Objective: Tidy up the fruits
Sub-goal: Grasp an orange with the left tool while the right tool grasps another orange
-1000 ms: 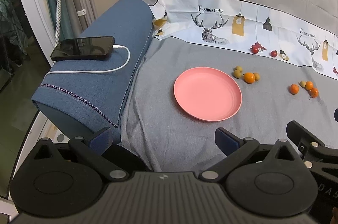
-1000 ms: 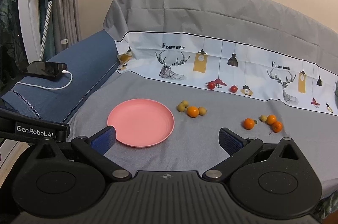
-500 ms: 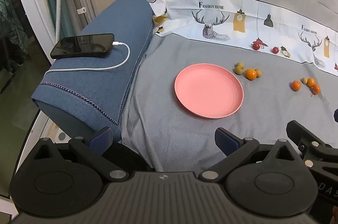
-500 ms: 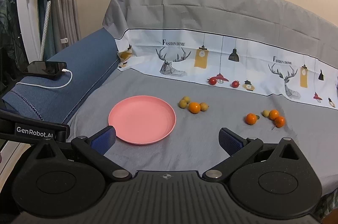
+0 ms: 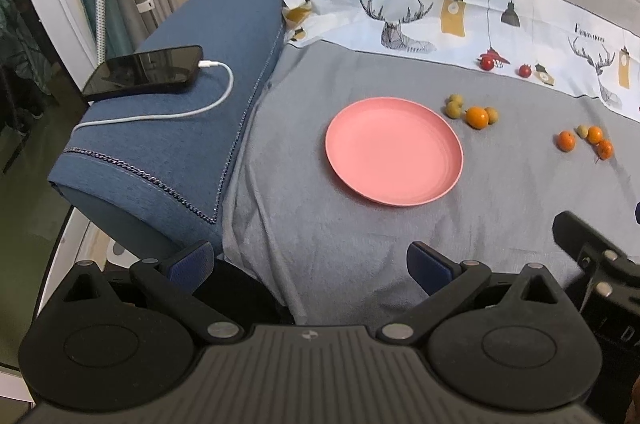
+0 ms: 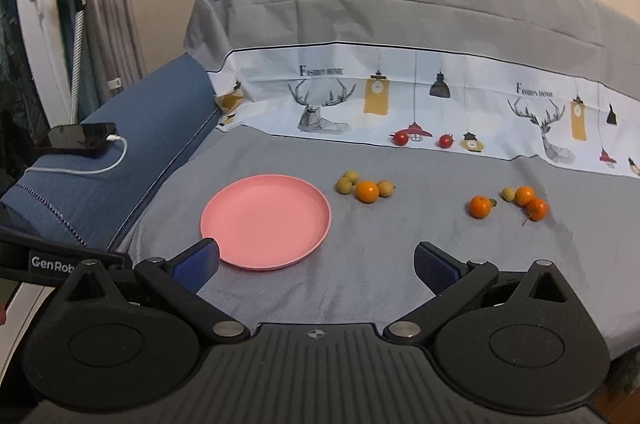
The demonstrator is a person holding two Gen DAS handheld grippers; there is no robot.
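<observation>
Both grippers, left gripper (image 5: 310,258) and right gripper (image 6: 316,262), spread wide, empty. Pink plate (image 6: 266,222) bare, frame centre; fruits (image 6: 367,191) loose right of it. Risk: round fruit rolling on soft cloth (image 6: 360,276) when nudged.

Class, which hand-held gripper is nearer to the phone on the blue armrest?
Left. The left hand-held gripper sits just below the armrest holding the phone; the right hand-held gripper sits further right, past the pink plate.
</observation>
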